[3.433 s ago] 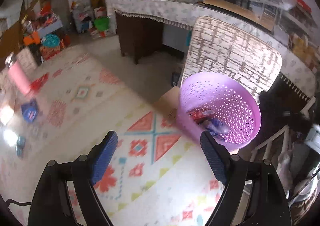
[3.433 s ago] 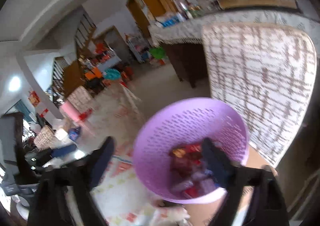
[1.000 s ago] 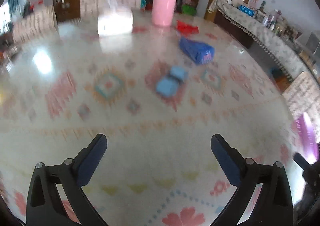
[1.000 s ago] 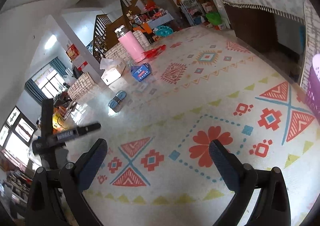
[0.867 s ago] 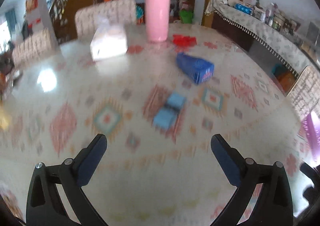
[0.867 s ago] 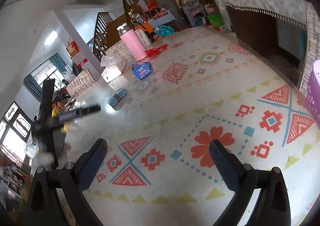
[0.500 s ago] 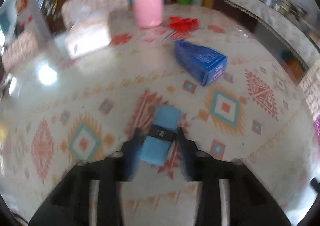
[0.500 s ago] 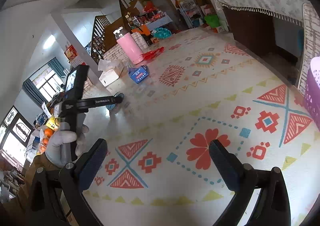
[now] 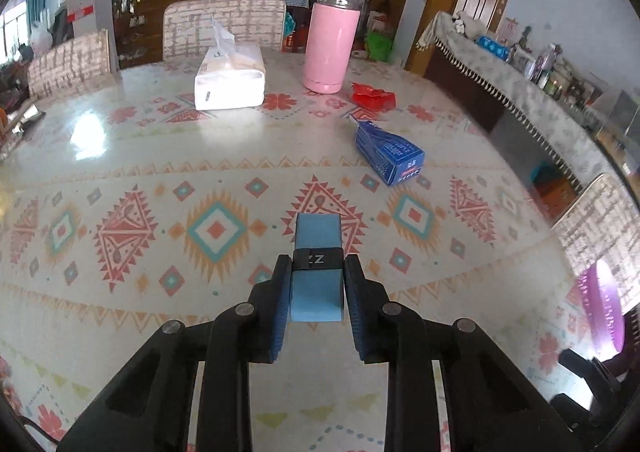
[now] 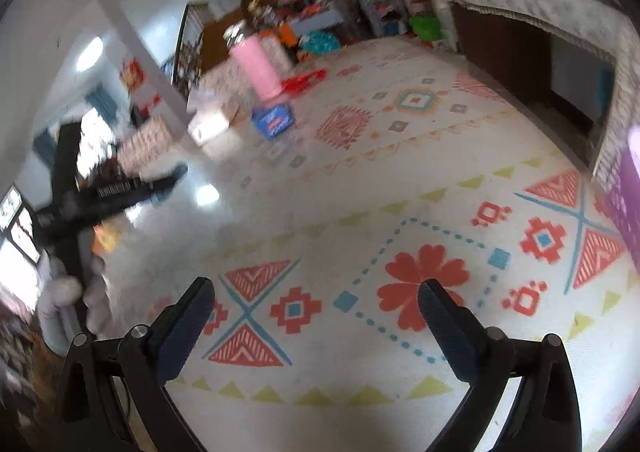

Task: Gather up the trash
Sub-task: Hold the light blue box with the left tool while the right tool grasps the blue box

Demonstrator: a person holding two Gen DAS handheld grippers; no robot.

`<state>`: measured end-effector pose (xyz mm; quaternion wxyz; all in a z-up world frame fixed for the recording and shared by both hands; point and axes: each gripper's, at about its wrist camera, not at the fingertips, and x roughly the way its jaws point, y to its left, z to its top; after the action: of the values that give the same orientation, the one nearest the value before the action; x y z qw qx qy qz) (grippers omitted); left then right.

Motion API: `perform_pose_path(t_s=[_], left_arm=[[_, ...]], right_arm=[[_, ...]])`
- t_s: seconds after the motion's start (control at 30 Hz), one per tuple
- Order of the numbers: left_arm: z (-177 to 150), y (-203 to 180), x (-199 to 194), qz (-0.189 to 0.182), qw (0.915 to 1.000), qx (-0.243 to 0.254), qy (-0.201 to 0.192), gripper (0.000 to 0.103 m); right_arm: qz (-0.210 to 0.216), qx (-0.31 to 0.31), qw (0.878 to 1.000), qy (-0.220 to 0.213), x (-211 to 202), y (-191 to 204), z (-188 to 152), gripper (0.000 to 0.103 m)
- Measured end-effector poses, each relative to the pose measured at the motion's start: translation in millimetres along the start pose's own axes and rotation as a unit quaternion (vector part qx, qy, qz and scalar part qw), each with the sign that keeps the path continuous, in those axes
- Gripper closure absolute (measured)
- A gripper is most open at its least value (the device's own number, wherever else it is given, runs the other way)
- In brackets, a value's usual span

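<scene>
The left gripper (image 9: 317, 290) is pinching a light blue packet (image 9: 318, 276) with a black band at lower centre, just above the patterned tabletop (image 9: 120, 180). The right gripper (image 10: 316, 312) is hanging spread wide over the tabletop, holding nothing. A blue carton (image 9: 390, 154) is lying at upper right.

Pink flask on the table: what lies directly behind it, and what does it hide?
Behind the pink flask stands a chair back with a brick-like pattern, then cluttered shelves near a doorway. The flask covers whatever sits straight behind its body.
</scene>
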<state>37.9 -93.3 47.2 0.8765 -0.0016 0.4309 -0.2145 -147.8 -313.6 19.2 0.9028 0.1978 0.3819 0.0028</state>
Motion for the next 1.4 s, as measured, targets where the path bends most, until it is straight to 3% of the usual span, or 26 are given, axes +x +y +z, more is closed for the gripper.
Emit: perform_pose_path(t_s=[0.17, 0.43, 0.57, 0.83, 0.87, 0.9, 0.93, 1.0, 1.2, 1.4], left_arm=[[-7.7, 13.2, 2.6, -0.030, 0.9991, -0.026, 0.017, 0.078], [-8.5, 30.2, 5.5, -0.042, 0.9970, -0.060, 0.028, 0.078], [-8.0, 32.5, 7.8, -0.045, 0.9960, -0.068, 0.036, 0.077], [-7.3, 31.5, 10.6, -0.046, 0.9958, -0.067, 0.041, 0.078], [-6.7, 31.9, 11.4, -0.046, 0.9958, -0.067, 0.042, 0.078], [-6.6, 32.1, 11.7, -0.045, 0.9958, -0.067, 0.042, 0.078], [-6.6, 32.3, 11.8, -0.044, 0.9958, -0.068, 0.042, 0.078], [-6.5, 32.8, 11.6, -0.043, 0.9959, -0.069, 0.041, 0.078], [-7.9, 33.1, 8.6, -0.040, 0.9962, -0.069, 0.035, 0.078], [-9.9, 26.5, 1.5, -0.037, 0.9975, -0.057, 0.022, 0.078]], right_arm=[[-0.020, -0.053, 0.998, 0.010, 28.7, 31.4, 51.1, 0.000], [-0.088, -0.114, 0.988, 0.048, 137.0, 66.6, 153.5, 0.000], [-0.099, -0.116, 0.986, 0.073, 184.2, 72.1, 185.6, 0.000], [-0.123, -0.096, 0.983, 0.096, 238.0, 69.0, 204.7, 0.002], [-0.123, -0.092, 0.984, 0.095, 239.2, 68.6, 203.6, 0.003], [-0.121, -0.091, 0.984, 0.098, 239.5, 68.2, 202.0, 0.012], [-0.117, -0.088, 0.983, 0.108, 240.6, 67.2, 199.1, 0.035], [-0.133, -0.098, 0.981, 0.104, 235.3, 68.5, 195.8, 0.052], [-0.115, -0.085, 0.986, 0.085, 189.0, 65.9, 180.1, 0.052], [-0.103, -0.097, 0.988, 0.070, 132.7, 73.3, 142.2, 0.052]])
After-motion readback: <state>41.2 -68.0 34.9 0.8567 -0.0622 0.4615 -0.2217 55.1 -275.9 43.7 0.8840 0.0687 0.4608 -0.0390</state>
